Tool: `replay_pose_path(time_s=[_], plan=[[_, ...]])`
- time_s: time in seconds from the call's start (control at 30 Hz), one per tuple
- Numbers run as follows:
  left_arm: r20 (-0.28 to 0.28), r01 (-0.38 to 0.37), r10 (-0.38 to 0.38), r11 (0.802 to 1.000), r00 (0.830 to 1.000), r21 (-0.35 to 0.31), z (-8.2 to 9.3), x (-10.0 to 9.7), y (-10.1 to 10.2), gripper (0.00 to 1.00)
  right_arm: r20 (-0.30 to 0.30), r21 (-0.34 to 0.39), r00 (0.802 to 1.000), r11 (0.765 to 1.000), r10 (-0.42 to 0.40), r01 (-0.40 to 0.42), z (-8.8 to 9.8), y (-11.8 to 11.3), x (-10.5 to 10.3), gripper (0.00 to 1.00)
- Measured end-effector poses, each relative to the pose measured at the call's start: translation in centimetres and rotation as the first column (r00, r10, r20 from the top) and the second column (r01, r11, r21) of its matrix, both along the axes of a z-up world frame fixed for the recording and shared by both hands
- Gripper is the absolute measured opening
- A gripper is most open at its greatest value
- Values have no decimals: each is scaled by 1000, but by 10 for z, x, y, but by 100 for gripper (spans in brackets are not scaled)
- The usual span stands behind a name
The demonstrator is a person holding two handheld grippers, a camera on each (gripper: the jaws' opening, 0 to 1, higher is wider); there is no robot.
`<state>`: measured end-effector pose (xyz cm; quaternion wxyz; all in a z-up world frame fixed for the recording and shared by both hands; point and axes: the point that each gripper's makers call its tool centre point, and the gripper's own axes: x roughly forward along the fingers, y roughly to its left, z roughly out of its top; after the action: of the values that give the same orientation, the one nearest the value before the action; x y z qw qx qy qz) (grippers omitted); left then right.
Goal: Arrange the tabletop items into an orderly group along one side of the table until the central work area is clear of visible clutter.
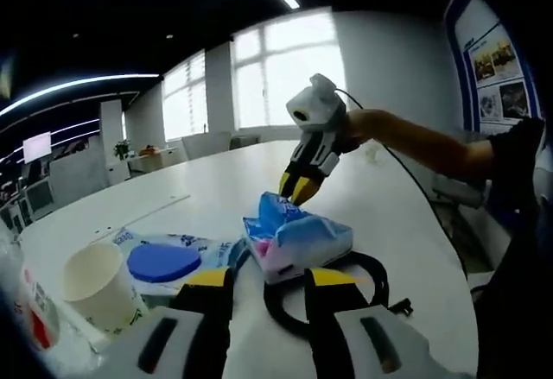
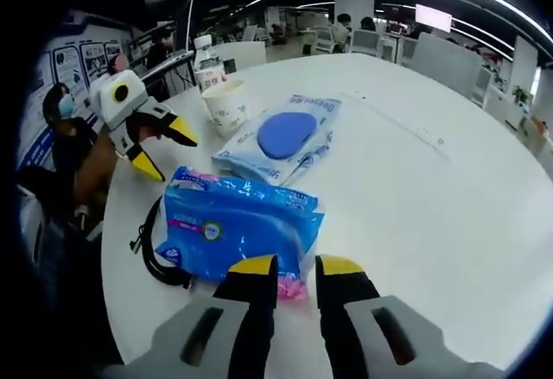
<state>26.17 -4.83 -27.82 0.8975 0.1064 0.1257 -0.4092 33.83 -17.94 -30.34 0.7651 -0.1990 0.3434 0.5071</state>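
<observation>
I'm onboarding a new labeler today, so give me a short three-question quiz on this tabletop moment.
1. True or false: the paper cup stands upright.
2. What lies under the blue tissue pack? A) black cable B) a red towel C) a metal tray
3. Fill in: the blue round lid belongs to the ___ pack beside the cup.

Key: 1 true. 2 A. 3 wipes. The right gripper sits at the tissue pack's near edge, while the left gripper is open, apart from it.

Right claw [image 2: 295, 268] pinches blue tissue pack [image 2: 238, 228]; left claw [image 2: 164, 148] gapes beside it.
</observation>
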Motion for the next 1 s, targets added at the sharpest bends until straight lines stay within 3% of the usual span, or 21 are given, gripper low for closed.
replay_pose_path(time_s=[0.47, 0.63, 1.0], plan=[[-31, 0, 0, 1000, 1000, 2, -7, 16, -17, 20, 12, -1, 1000, 1000, 16, -16, -4, -3, -4, 2], [-34, -1, 1, 1000, 999, -9, -6, 17, -18, 9, 13, 3, 1000, 1000, 20, -20, -5, -5, -2, 0], [-34, -18, 18, 1000, 999, -1, -2, 17, -12, 0, 4, 32, 1000, 999, 11, -11, -3, -6, -9, 0]])
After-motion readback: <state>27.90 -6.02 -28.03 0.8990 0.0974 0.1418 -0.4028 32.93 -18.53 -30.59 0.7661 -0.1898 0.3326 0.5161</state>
